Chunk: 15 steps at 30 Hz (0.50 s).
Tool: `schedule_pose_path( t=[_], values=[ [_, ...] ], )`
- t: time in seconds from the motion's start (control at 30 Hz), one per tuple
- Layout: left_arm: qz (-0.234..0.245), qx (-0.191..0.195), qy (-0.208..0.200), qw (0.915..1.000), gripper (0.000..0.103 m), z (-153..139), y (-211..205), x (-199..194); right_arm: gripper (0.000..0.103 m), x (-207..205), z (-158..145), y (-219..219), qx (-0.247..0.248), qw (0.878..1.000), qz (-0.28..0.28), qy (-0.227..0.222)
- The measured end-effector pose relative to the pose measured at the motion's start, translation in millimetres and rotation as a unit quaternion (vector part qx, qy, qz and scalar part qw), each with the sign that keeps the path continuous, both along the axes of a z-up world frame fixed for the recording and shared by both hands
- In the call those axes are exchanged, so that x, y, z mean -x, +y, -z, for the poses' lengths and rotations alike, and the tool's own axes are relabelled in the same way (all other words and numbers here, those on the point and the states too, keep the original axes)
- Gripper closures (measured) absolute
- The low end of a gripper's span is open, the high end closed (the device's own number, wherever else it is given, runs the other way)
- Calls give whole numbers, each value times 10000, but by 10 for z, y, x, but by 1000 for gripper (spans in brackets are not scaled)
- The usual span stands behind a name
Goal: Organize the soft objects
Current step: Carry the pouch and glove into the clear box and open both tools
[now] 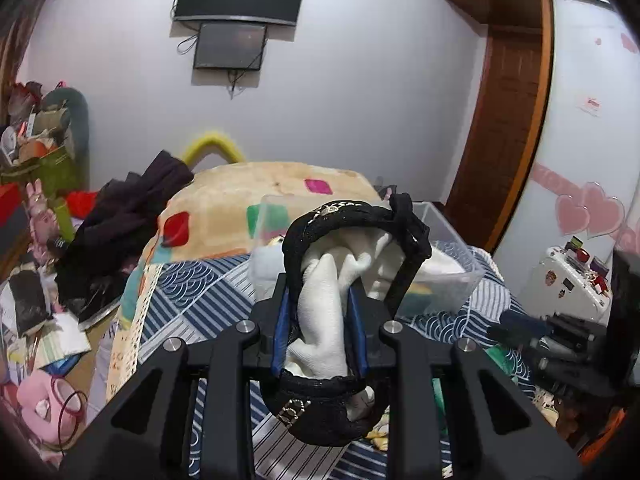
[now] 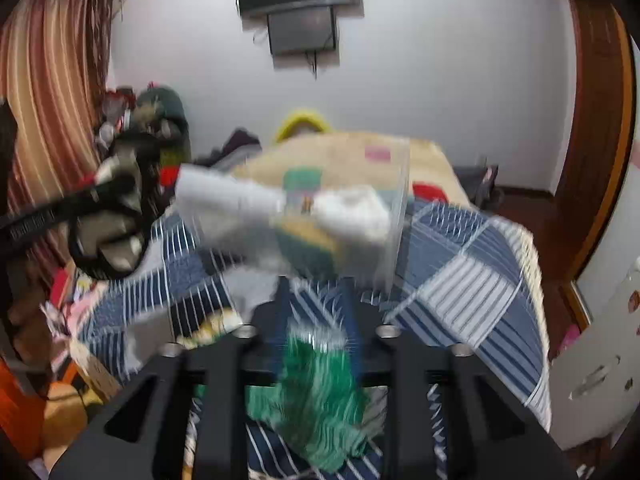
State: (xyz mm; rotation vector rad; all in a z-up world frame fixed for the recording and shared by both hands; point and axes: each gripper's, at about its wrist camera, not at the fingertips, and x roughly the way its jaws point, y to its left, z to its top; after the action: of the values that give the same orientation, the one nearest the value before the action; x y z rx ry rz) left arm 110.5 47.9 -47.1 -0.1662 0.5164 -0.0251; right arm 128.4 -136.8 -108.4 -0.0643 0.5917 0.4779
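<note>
My left gripper (image 1: 320,304) is shut on a white cloth bundle (image 1: 324,320) wrapped in a black mesh band with a chain (image 1: 352,210), held above the bed. Behind it stands a clear plastic bin (image 1: 456,272) with soft items inside. In the blurred right wrist view, my right gripper (image 2: 316,296) is shut on a green striped cloth (image 2: 320,396) that hangs down between the fingers. The clear bin (image 2: 400,208) with white and yellow items lies ahead of it. The left gripper with its black and white bundle (image 2: 112,216) shows at the left.
A blue striped patchwork quilt (image 1: 192,300) covers the bed, with a beige blanket (image 1: 248,188) behind and dark clothes (image 1: 120,220) at the left. Clutter and plush toys (image 1: 44,396) lie on the floor at left. A white suitcase (image 1: 572,280) stands at right.
</note>
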Motion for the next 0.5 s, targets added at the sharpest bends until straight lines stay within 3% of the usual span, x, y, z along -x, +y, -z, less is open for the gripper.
schedule_pose_path(
  t=[0.07,0.3,0.33,0.37,0.4,0.5],
  values=[
    [-22,16,82,10000,77,52,23,29,55,10,125,12,46,9998,-32,184],
    [-17,84,394,9992,77,268,63,118,54,155,362,40,242,9986,-124,462],
    [-7,93,433,9990,77,298,58,127,59,179,377,46,277,9986,-90,443],
    [-8,95,465,9989,77,322,51,128,80,197,401,48,313,9986,-61,413],
    [-6,92,482,9988,77,334,39,133,88,214,419,49,360,9987,-30,368],
    [14,134,503,9986,77,351,26,132,97,227,426,37,410,9986,16,338]
  ],
)
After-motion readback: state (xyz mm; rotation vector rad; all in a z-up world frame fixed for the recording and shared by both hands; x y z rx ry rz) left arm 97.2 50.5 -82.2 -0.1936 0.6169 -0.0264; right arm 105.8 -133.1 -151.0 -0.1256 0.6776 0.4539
